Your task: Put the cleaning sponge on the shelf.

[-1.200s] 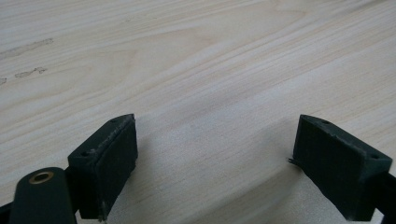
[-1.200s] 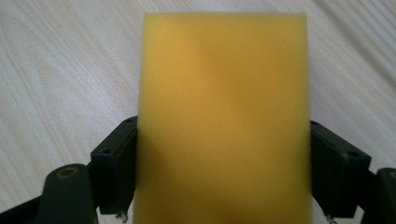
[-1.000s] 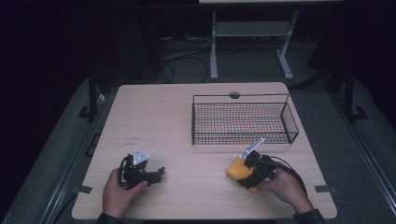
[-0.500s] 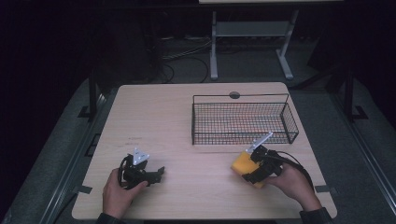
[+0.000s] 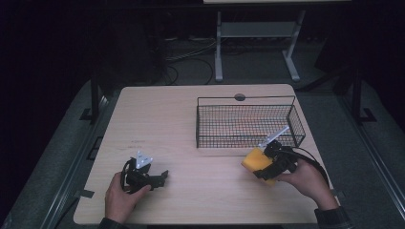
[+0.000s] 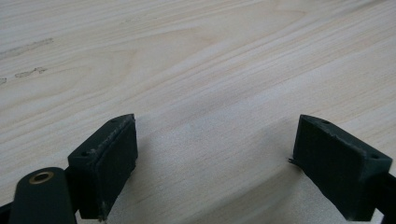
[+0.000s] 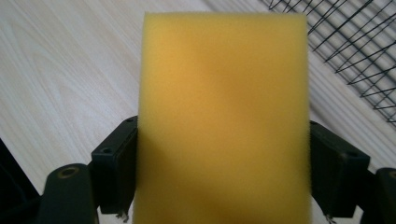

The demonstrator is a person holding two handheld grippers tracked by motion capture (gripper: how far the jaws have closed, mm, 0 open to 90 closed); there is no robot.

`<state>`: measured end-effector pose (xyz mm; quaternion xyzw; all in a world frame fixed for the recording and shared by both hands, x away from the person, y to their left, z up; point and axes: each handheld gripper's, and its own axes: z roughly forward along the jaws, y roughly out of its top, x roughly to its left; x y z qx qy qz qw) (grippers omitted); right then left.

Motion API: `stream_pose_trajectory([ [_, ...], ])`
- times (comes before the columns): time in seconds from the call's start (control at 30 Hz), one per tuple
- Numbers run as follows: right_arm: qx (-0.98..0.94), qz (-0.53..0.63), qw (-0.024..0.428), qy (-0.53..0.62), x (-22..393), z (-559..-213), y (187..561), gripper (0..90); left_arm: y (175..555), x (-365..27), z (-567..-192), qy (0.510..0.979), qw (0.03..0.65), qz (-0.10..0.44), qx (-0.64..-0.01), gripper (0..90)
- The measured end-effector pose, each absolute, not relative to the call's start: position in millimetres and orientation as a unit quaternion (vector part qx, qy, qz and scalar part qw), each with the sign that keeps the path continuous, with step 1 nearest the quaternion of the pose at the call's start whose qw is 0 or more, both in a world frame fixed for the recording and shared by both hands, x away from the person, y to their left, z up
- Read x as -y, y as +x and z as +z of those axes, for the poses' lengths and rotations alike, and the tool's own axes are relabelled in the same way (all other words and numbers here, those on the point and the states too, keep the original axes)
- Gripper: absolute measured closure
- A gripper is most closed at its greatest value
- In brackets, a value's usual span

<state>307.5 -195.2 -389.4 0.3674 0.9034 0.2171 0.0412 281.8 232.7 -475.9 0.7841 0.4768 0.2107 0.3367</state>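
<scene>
the wooden table (image 5: 172,119) is the largest item, pale and grained, with a small dark round fitting (image 5: 239,97) near its far edge and faint grey scuffs on the surface left of centre. no brand, label or readable writing appears on any item in any view.

the black wire basket (image 5: 248,123) stands on the far right part of the table, rectangular and upright. in the right gripper view its mesh (image 7: 355,42) lies at the upper right, beyond the held item.

the yellow sponge (image 5: 255,160) sits just near and slightly left of the basket's near wall, lifted off the table in the right gripper (image 5: 267,167). in the right gripper view the sponge (image 7: 224,116) is a plain rectangular block, its two sides pressed by the black pads (image 7: 114,170), so these jaws are clamped on the sponge. the person's right hand (image 5: 308,181) holds this gripper at the near right edge.

the left gripper (image 5: 162,176) rests low over the near left of the table in the person's left hand (image 5: 119,195), well apart from the sponge. in the left gripper view its pads (image 6: 105,163) stand wide with bare wood between them: jaws released, nothing held.
</scene>
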Motion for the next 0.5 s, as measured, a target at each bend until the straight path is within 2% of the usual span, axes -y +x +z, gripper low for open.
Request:
stream_pose_trajectory([
  [0.5,-0.896,0.221,0.053,0.382,210,-366,324,22.1,282,-233,-476,0.786,0.335,0.211,-0.475,13.1],
])
